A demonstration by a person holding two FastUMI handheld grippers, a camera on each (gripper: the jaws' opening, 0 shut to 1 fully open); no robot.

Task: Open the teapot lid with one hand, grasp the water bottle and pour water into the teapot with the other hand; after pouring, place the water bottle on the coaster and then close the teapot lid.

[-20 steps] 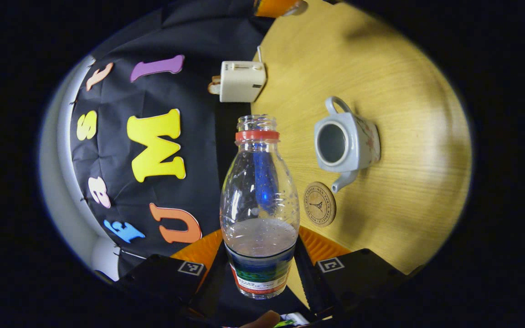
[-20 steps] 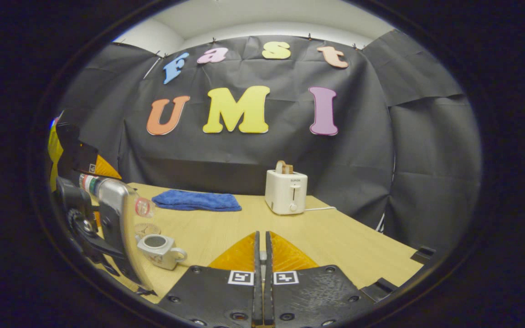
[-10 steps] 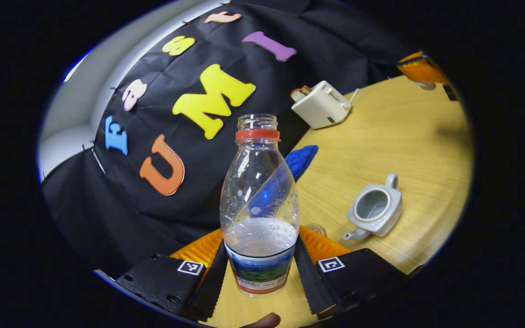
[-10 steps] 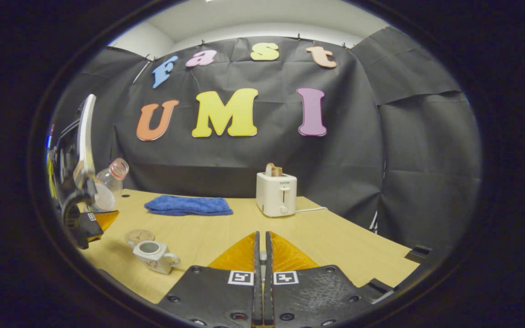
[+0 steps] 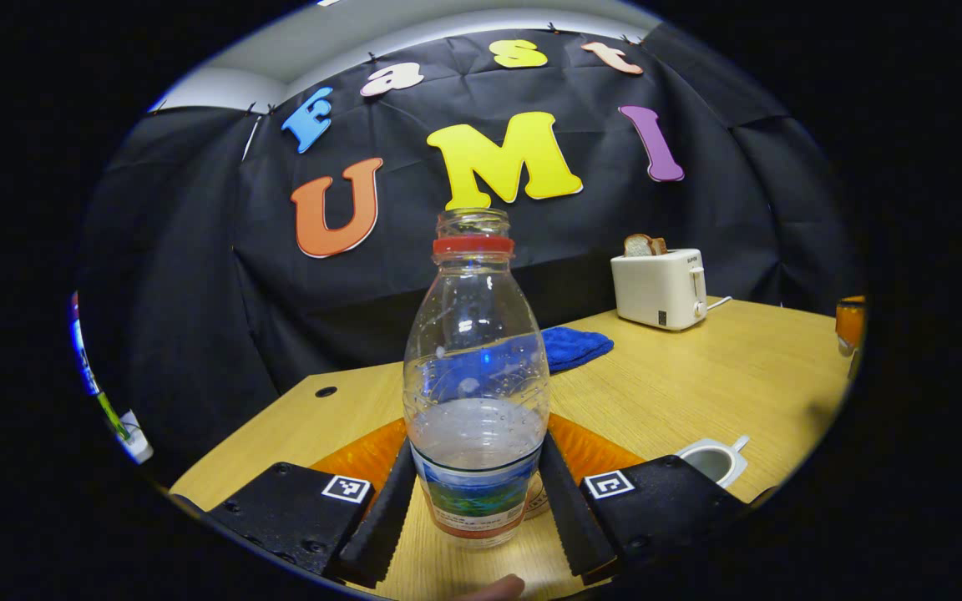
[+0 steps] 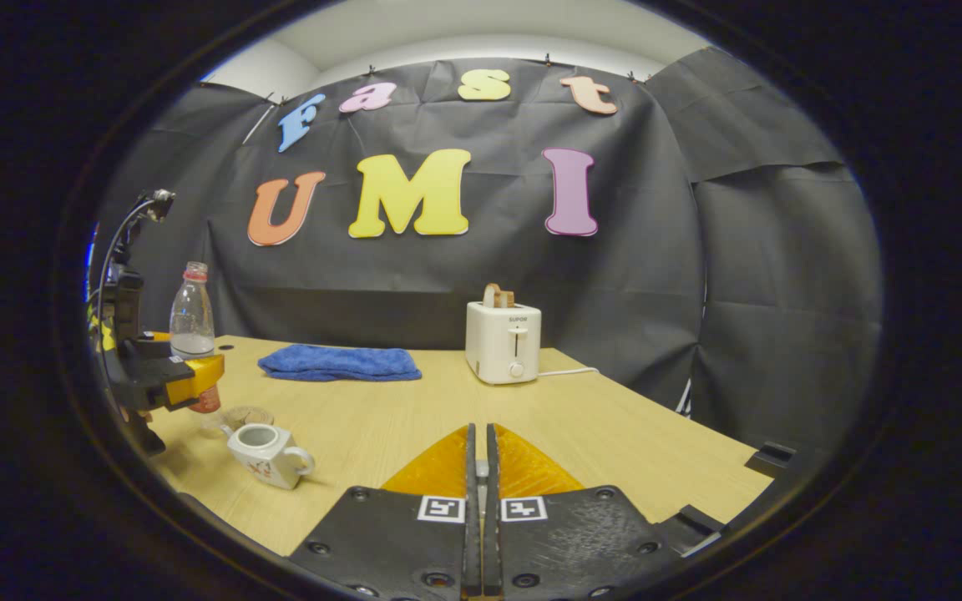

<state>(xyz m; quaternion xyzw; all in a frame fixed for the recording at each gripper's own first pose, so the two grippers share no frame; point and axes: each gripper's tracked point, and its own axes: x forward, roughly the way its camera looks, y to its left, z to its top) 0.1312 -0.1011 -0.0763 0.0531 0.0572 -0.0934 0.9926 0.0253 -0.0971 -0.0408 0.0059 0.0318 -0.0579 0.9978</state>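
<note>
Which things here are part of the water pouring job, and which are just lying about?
Job: bottle, held upright in the left claw; teapot, lid off; coaster, beside the teapot; right claw, closed.

Lying about: toaster with bread in its slot; blue cloth.

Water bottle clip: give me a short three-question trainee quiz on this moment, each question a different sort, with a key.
1. True or false: the water bottle is upright between the left gripper's fingers.
2. Multiple choice: the teapot is A) lidded, B) open at the top, C) tipped on its side.
3. Fill in: the blue cloth lies on the table to the ___ of the toaster in the right gripper view.

Key: 1 true; 2 B; 3 left.
</note>
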